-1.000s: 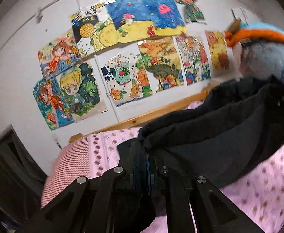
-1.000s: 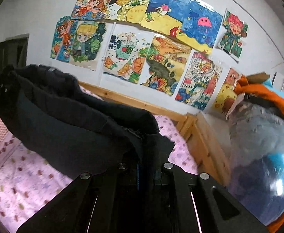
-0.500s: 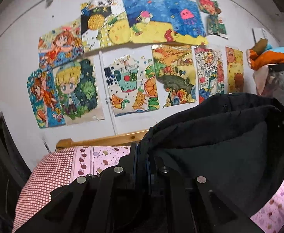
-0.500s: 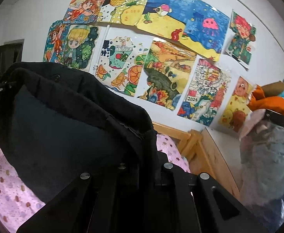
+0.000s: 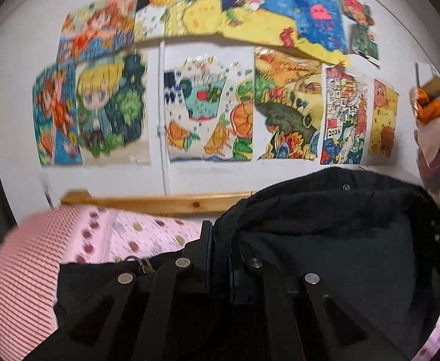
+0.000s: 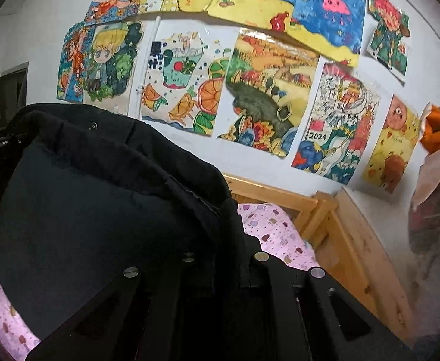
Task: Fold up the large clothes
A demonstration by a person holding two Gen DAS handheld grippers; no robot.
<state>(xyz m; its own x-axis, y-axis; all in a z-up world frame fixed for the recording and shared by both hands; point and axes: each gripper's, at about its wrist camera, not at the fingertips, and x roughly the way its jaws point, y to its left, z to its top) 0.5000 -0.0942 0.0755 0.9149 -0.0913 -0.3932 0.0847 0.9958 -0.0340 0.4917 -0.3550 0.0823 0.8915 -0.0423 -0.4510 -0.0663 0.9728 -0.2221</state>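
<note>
A large black coat (image 5: 334, 240) hangs stretched between my two grippers above a bed with a pink spotted sheet (image 5: 147, 234). My left gripper (image 5: 220, 240) is shut on one corner of the coat's edge, and the cloth runs off to the right. In the right wrist view the same black coat (image 6: 99, 210) sags to the left, and my right gripper (image 6: 229, 240) is shut on its other corner. The coat's dark lining faces both cameras and a snap button (image 6: 92, 125) shows on its upper fold. Part of the coat lies low under the left gripper.
A wooden bed frame (image 5: 159, 203) runs along a white wall covered with children's drawings (image 5: 213, 105). A pink striped pillow (image 5: 18, 285) lies at the left. A pile of orange and grey bedding (image 6: 436, 210) sits at the right past the wooden bed corner (image 6: 325, 210).
Both grippers have moved toward the wall and sunk with the coat held between them. The drawings look larger, and the coat covers more of the sheet.
</note>
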